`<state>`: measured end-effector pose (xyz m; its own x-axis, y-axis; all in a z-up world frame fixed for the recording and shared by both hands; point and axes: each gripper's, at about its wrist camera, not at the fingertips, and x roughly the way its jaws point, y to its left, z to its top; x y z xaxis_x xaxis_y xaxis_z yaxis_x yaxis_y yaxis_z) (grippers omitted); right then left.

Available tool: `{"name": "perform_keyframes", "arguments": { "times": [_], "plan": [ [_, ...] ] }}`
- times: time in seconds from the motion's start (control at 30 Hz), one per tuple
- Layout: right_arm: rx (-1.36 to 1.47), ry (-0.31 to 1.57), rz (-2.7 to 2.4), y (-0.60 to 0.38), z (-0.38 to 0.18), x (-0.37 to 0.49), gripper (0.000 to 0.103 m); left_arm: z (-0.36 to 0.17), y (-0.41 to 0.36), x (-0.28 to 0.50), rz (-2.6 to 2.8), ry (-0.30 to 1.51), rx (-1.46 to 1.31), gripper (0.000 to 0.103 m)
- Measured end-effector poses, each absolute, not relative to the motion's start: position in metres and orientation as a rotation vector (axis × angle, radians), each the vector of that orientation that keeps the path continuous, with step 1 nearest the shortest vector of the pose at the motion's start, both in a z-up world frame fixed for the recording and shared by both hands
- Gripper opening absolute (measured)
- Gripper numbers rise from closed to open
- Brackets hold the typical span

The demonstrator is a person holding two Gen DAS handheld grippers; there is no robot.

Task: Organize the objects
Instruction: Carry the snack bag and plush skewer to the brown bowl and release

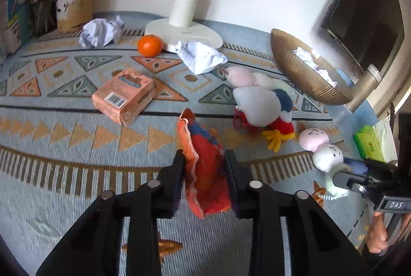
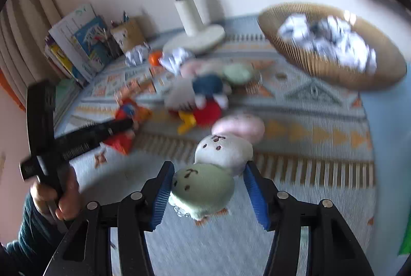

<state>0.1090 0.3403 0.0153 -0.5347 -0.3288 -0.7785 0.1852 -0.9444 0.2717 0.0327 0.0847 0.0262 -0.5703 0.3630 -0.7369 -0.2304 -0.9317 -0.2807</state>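
Note:
My left gripper [image 1: 204, 156] is shut on an orange-red snack packet [image 1: 205, 163], held above the patterned cloth. My right gripper [image 2: 206, 168] holds the green end of a plush string of three round faces [image 2: 205, 188], green, white and pink; its blue pads touch the green ball on both sides. In the left wrist view that plush [image 1: 325, 155] and the right gripper [image 1: 359, 181] sit at the right edge. A white, blue and red plush bird [image 1: 262, 109] lies mid-table.
A woven bowl [image 1: 303, 73] with crumpled paper stands at the right. An orange [image 1: 149, 45], two paper balls [image 1: 100, 32], a pink box [image 1: 125, 96], a lamp base [image 1: 185, 32], a pencil holder [image 1: 74, 3] and a green tissue pack [image 1: 372, 142] are also there.

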Motion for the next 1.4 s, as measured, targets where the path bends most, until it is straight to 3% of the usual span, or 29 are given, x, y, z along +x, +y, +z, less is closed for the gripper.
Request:
{"name": "perform_keyframes", "arguments": {
  "times": [0.03, 0.07, 0.13, 0.17, 0.2, 0.23, 0.3, 0.37, 0.4, 0.43, 0.47, 0.53, 0.73, 1.03, 1.2, 1.4],
  "plan": [
    [1.34, -0.237, -2.512, 0.344, 0.013, 0.11, 0.056, 0.026, 0.085, 0.033, 2.529, -0.19, -1.253, 0.051],
    [1.363, -0.25, -2.525, 0.347, 0.011, 0.112, 0.061, 0.027, 0.084, 0.035, 2.545, -0.157, -1.262, 0.055],
    [1.399, -0.241, -2.555, 0.35, 0.012, 0.114, 0.076, 0.031, 0.084, 0.04, 2.589, -0.091, -1.258, 0.076],
    [1.41, -0.218, -2.59, 0.35, 0.013, 0.115, 0.082, 0.033, 0.083, 0.042, 2.608, -0.076, -1.249, 0.08],
    [1.419, -0.192, -2.62, 0.348, 0.015, 0.116, 0.082, 0.035, 0.084, 0.043, 2.613, -0.072, -1.232, 0.087],
    [1.417, -0.177, -2.623, 0.346, 0.016, 0.116, 0.082, 0.037, 0.087, 0.044, 2.611, -0.065, -1.216, 0.093],
    [1.435, -0.152, -2.625, 0.338, 0.016, 0.113, 0.082, 0.038, 0.093, 0.042, 2.617, -0.045, -1.206, 0.093],
    [1.519, -0.113, -2.661, 0.329, 0.011, 0.108, 0.081, 0.036, 0.102, 0.037, 2.639, 0.009, -1.229, 0.082],
    [1.527, -0.091, -2.684, 0.327, 0.008, 0.107, 0.079, 0.033, 0.106, 0.034, 2.635, 0.042, -1.252, 0.056],
    [1.515, -0.063, -2.7, 0.323, 0.007, 0.107, 0.067, 0.029, 0.11, 0.032, 2.621, 0.075, -1.285, 0.038],
    [1.507, -0.04, -2.69, 0.319, 0.006, 0.107, 0.052, 0.026, 0.112, 0.03, 2.631, 0.102, -1.306, 0.038],
    [1.509, -0.025, -2.685, 0.316, 0.002, 0.109, 0.047, 0.027, 0.113, 0.034, 2.641, 0.118, -1.283, 0.031],
    [1.349, -0.047, -2.732, 0.327, 0.029, 0.124, 0.046, 0.063, 0.13, 0.05, 2.619, 0.101, -1.153, 0.029],
    [0.971, -0.206, -3.014, 0.401, 0.131, 0.121, 0.046, 0.149, 0.228, 0.01, 2.52, 0.025, -0.82, 0.029],
    [0.875, -0.467, -3.109, 0.469, 0.144, 0.066, 0.046, 0.147, 0.283, -0.045, 2.462, -0.007, -0.799, 0.029],
    [0.907, -0.587, -3.102, 0.506, 0.123, 0.005, 0.046, 0.122, 0.332, -0.101, 2.398, 0.013, -0.834, 0.032]
  ]
}}
